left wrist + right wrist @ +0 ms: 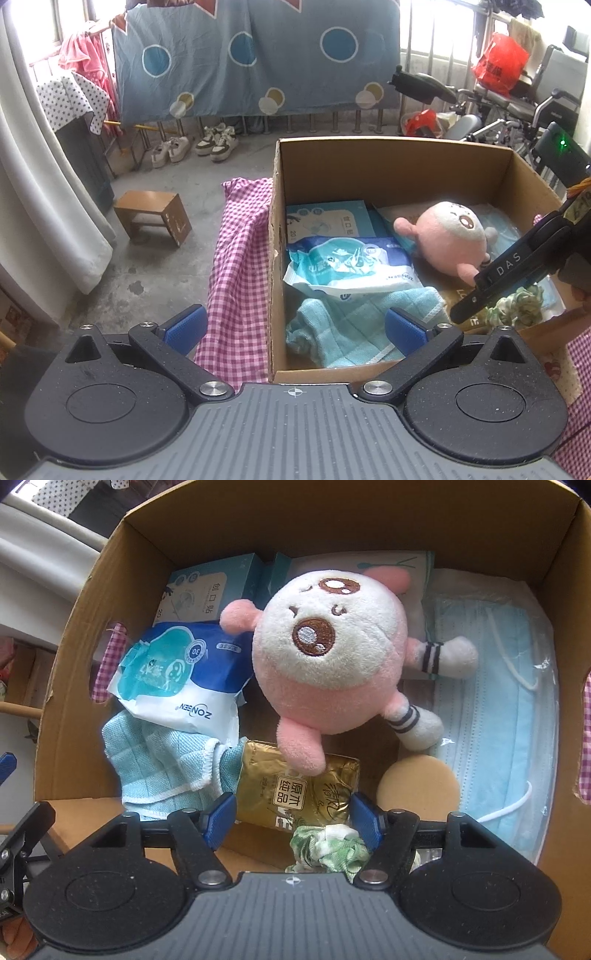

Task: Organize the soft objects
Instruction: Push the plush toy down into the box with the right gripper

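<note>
Hanging steeply over the open brown cardboard box (554, 602), the right tongs (293, 821) stand parted, their blue pads either side of a crumpled green-and-white fabric scrunchie (328, 853); the right pad sits against the scrunchie, the left pad is clear of it, so no grip is evident. The scrunchie lies at the box's near edge, just beside a gold foil tissue packet (295, 790). A round pink-and-white plush toy (332, 657) lies at the box centre, one foot overlapping the gold packet. To its left are a blue-and-white wet-wipe pouch (184, 679) and, beneath it, a light-blue woven cloth (159, 764). A bagged stack of pale-blue face masks (498, 701) fills the right side; a tan round sponge pad (419, 784) rests beside it.

The left tongs (293, 330) are released and empty, hovering over the box's near left corner, above the pink gingham cloth (236, 258) covering the worktop.
</note>
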